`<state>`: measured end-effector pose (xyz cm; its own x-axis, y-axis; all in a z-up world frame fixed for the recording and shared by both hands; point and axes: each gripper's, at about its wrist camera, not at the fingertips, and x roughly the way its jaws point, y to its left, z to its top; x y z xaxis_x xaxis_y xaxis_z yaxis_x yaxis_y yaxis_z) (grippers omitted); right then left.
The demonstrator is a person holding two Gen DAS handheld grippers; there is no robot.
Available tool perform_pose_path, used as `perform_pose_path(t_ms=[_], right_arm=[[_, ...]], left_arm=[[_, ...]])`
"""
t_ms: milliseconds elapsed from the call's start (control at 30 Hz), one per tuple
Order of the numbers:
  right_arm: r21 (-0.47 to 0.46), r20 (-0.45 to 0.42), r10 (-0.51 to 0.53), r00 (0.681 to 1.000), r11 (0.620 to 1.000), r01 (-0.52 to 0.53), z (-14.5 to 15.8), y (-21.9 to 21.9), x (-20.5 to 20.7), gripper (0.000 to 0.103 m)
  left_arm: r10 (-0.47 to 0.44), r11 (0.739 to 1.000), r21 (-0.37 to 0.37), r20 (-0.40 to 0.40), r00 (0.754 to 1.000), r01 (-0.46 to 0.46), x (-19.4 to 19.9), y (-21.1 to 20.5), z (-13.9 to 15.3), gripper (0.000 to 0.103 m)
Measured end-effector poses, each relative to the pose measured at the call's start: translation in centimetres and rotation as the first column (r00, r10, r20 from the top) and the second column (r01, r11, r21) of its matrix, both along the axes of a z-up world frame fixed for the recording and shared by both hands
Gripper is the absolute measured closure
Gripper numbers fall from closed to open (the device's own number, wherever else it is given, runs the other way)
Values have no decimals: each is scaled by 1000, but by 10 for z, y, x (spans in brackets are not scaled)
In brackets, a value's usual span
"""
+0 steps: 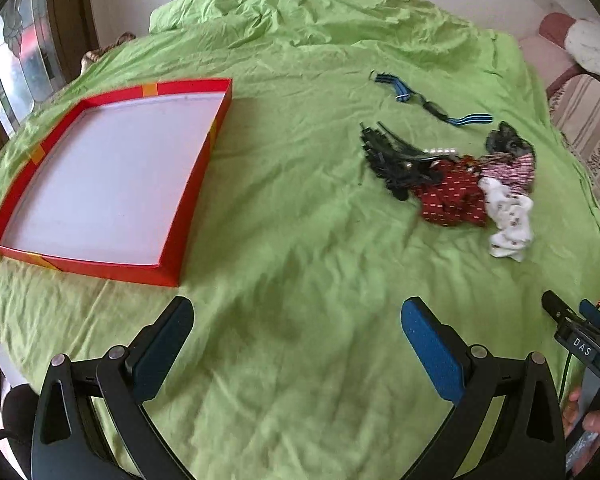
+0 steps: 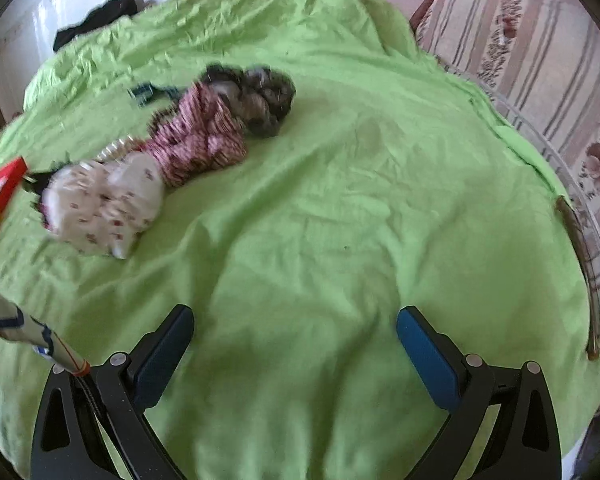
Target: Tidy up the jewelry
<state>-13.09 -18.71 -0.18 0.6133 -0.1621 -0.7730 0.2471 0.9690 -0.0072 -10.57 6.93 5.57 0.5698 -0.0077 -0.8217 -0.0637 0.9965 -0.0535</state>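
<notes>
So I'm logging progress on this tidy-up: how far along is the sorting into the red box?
Nothing looks done: the red box holds nothing. Nothing is in hand either; the left gripper and right gripper are both open over the green sheet. Left to do: the whole accessory pile and the blue striped strap still lie outside.

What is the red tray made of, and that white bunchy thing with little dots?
The red tray looks like cardboard: thin straight walls, sharp folded corners, matte white inside. The white bunchy thing looks like soft woven fabric, probably a scrunchie: it puckers into folds and carries a small printed pattern.
</notes>
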Motion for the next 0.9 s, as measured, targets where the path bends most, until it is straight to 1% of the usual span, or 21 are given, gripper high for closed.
perform_pose_path(t_ms=[167, 300, 400, 500, 633, 733, 833, 900], right_arm=[[-20, 122, 10, 992, 1000, -8, 32, 20, -26, 0], [-22, 191, 18, 981, 1000, -14, 55, 33, -39, 0], [-42, 216, 18, 976, 999, -9, 67, 41, -47, 0], [-25, 254, -2, 967, 1000, 9, 74, 44, -59, 0], [-11, 274, -24, 961, 1000, 28, 76, 44, -68, 0], [-9, 253, -12, 967, 1000, 15, 71, 46, -69, 1], [15, 226, 25, 974, 999, -29, 65, 47, -70, 4], [-7, 215, 45, 976, 999, -45, 64, 51, -68, 4]], left_arm=[[-15, 1000, 22, 30, 999, 15, -12, -7, 20, 0], [-24, 999, 31, 63, 998, 22, -22, -12, 34, 0], [-33, 999, 37, 82, 996, 30, -30, -16, 41, 0], [-42, 999, 32, 85, 996, 39, -36, -18, 44, 0], [-47, 998, 51, 94, 994, 43, -42, -21, 49, 0], [-59, 996, 65, 91, 994, 53, -44, -23, 50, 0], [-74, 995, 69, 86, 994, 68, -45, -25, 51, 0], [-81, 995, 72, 81, 993, 75, -46, -28, 50, 0]])
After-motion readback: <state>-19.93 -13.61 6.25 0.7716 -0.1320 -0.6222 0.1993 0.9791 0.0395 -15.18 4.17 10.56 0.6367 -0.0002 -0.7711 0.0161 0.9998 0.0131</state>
